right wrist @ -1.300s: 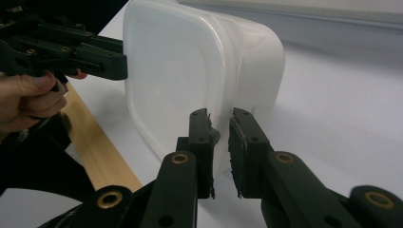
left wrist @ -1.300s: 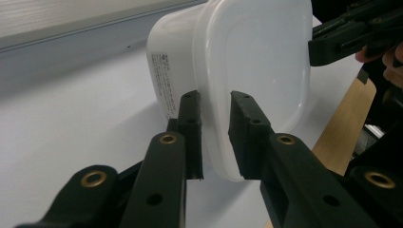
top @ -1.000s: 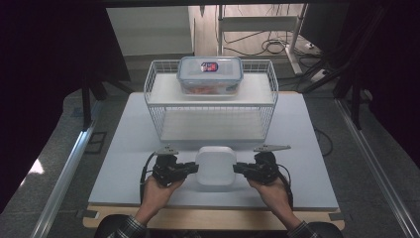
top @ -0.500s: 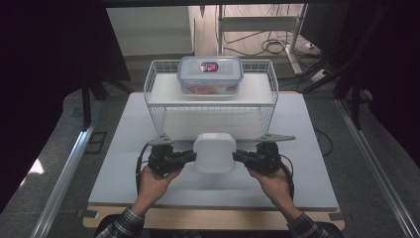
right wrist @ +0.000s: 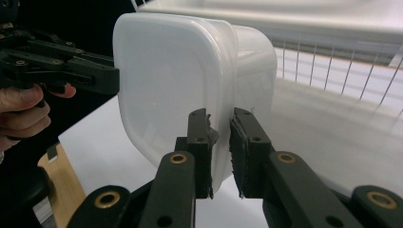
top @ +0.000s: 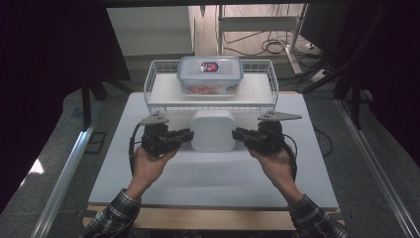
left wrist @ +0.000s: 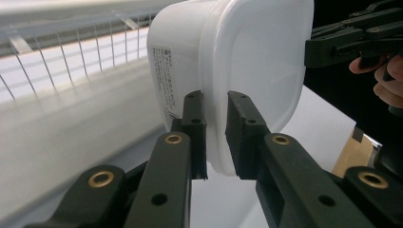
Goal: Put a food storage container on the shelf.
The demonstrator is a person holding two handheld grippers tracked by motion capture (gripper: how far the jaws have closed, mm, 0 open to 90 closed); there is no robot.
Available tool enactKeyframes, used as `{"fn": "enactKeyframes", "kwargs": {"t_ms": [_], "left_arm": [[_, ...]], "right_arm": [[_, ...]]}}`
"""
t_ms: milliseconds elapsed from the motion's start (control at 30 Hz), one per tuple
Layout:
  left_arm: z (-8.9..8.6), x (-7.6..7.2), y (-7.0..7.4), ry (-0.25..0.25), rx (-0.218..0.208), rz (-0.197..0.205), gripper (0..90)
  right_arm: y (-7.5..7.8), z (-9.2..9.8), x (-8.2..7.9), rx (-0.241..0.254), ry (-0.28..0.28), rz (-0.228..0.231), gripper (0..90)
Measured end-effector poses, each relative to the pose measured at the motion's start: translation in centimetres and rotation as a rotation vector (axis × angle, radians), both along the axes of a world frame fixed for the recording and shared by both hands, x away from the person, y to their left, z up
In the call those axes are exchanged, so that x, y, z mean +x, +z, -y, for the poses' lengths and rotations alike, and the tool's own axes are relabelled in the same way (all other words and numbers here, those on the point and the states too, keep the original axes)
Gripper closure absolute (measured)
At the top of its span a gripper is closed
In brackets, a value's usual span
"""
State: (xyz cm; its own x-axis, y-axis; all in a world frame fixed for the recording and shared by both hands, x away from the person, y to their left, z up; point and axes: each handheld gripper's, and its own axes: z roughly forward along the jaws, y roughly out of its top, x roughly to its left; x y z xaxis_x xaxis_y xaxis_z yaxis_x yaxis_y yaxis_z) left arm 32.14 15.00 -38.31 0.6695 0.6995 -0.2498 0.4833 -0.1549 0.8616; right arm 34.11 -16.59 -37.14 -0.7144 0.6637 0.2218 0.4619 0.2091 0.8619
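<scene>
lifted clear of the white tabletop (top: 163,173) since a second ago, a white rounded-square plastic container with a translucent lid (top: 213,130) now hangs between two hand-held tools, just in front of the white wire basket shelf (top: 159,82). the left gripper (top: 187,135) pinches the lid's rim on one side, the right gripper (top: 238,133) the opposite side (both sets of black jaws nearly closed on the thin lip, as each gripper view shows). on the shelf sits a clear lidded food box with blue clips (top: 210,74), taking up the middle. doing this well likely means keeping both hands level and rising together so the container does not tilt or slip from the narrow rim hold, clearing the basket's front rail before moving forward, and choosing a free spot beside the clear box.
</scene>
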Motion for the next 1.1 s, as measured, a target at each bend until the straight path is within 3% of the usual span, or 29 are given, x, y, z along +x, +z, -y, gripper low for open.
{"fn": "enactKeyframes", "kwargs": {"t_ms": [433,1100], "left_arm": [[-0.4,1.7,4.1,0.012,-0.011,0.048,78.9],[-1.3,5.2,9.8,0.033,-0.016,0.099,78.8]], "right_arm": [[4.5,-0.6,1.4,0.017,-0.011,0.078,78.8],[10.0,-1.7,4.7,0.055,-0.037,0.144,78.8]]}}
